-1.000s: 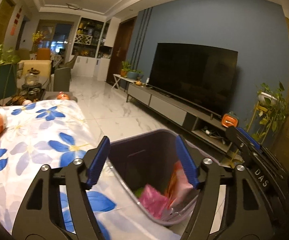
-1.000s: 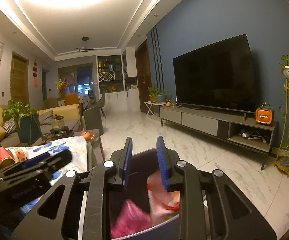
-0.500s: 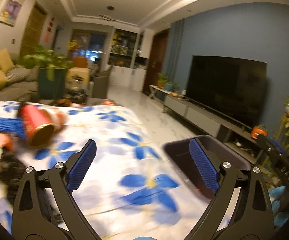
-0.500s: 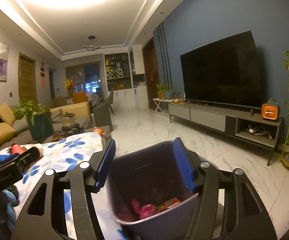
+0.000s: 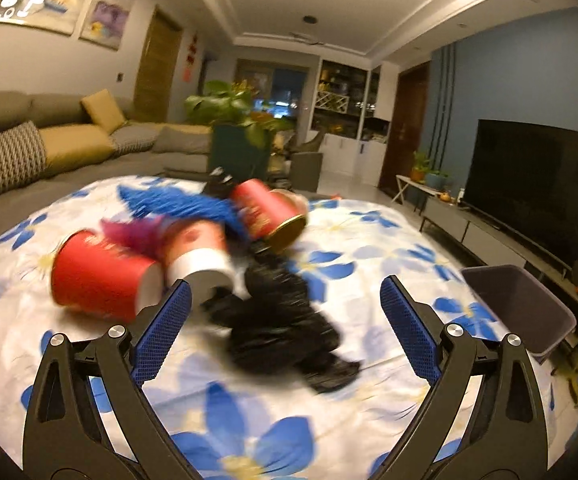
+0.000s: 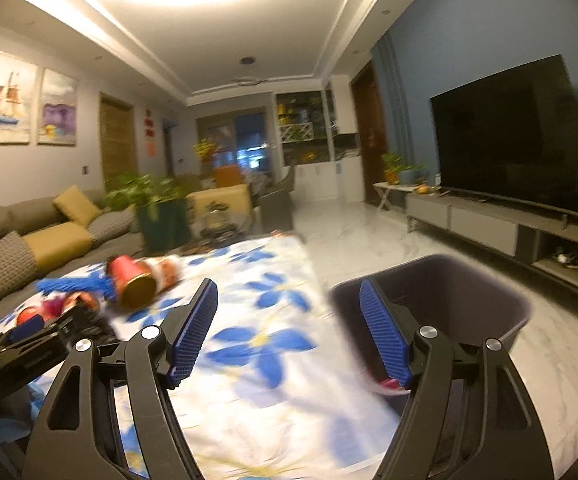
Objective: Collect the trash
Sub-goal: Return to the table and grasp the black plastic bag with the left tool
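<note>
Motion blur smears the heap of rubbish at the centre left of the left wrist view, so prints and edges are hard to read. Leftmost lies a red paper cup [image 5: 103,278] on its side, its pale mouth turned right. Just beside it is a white-banded cylinder [image 5: 201,258], with something magenta and feathery above that cannot be made out. A blue fringed object [image 5: 177,204] stretches behind them. Right of that, a red can [image 5: 271,216] lies tipped, showing a gold rim. A crumpled black plastic bag [image 5: 285,328], glossy and wrinkled, sprawls down the middle of the frame. All rest on a white tablecloth [image 5: 369,248] printed with blue flowers.

The left gripper [image 5: 285,334] hovers low over the cloth, its blue ribbed pads spread wide and holding nothing, the bag lying between them in the picture. At the right edge a dark, rounded-square plastic bin [image 5: 517,300] is partly cut off.

In the right wrist view, the right gripper [image 6: 289,330] is likewise spread wide and empty, straddling the table edge and the bin [image 6: 469,292]. Its right pad hides most of the bin's contents; only a pink scrap [image 6: 387,385] shows at lower right.
</note>
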`<action>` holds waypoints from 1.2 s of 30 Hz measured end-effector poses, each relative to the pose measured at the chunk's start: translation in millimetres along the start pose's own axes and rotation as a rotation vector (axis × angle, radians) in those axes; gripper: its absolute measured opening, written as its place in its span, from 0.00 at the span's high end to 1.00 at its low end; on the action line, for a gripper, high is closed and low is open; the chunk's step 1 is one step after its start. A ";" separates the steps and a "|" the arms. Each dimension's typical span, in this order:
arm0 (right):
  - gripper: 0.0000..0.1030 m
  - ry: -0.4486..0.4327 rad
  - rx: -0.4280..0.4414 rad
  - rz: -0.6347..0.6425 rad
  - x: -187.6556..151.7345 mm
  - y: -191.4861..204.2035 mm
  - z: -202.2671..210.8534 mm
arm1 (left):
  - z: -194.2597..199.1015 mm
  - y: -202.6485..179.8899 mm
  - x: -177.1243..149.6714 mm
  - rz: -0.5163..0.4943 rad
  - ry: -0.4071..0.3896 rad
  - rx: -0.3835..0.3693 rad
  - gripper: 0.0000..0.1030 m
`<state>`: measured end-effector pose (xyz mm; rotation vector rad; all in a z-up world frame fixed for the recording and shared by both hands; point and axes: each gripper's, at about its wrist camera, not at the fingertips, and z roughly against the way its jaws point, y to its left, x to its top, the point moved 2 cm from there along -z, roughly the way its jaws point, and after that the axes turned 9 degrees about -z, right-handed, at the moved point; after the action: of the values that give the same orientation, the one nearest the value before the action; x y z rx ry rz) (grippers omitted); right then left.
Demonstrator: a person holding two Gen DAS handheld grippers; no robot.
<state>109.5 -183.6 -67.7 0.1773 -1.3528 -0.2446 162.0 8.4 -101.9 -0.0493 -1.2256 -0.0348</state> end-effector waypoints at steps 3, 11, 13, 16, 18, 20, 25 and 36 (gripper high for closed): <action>0.30 0.016 0.027 0.021 -9.4 17.3 -2.7 | 3.6 7.8 -4.6 -0.006 0.013 0.017 0.09; 0.30 0.040 0.042 0.012 -21.3 36.8 -11.9 | -9.5 10.1 -8.3 0.001 0.067 -0.005 0.09; 0.30 0.048 0.042 0.004 -24.0 36.9 -13.4 | -17.7 8.6 -7.1 -0.003 0.097 -0.018 0.09; 0.30 0.058 0.047 0.001 -25.7 38.6 -16.3 | -30.3 4.6 -8.7 -0.019 0.153 -0.034 0.12; 0.30 0.061 0.050 0.006 -27.3 40.5 -17.4 | -35.7 3.0 -11.6 -0.021 0.181 -0.048 0.22; 0.30 0.066 0.052 0.010 -26.6 42.5 -18.2 | -42.8 5.0 -14.9 -0.008 0.215 -0.075 0.36; 0.30 0.068 0.054 0.023 -27.5 47.2 -17.0 | -47.2 9.4 -21.9 0.028 0.249 -0.137 0.68; 0.30 0.083 0.084 0.043 -32.6 67.0 -16.0 | 5.7 27.2 -11.1 0.043 0.147 -0.132 0.91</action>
<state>123.5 -110.5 -83.9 0.2257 -1.2835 -0.1426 154.3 35.9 -110.9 -0.1854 -1.0742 -0.0804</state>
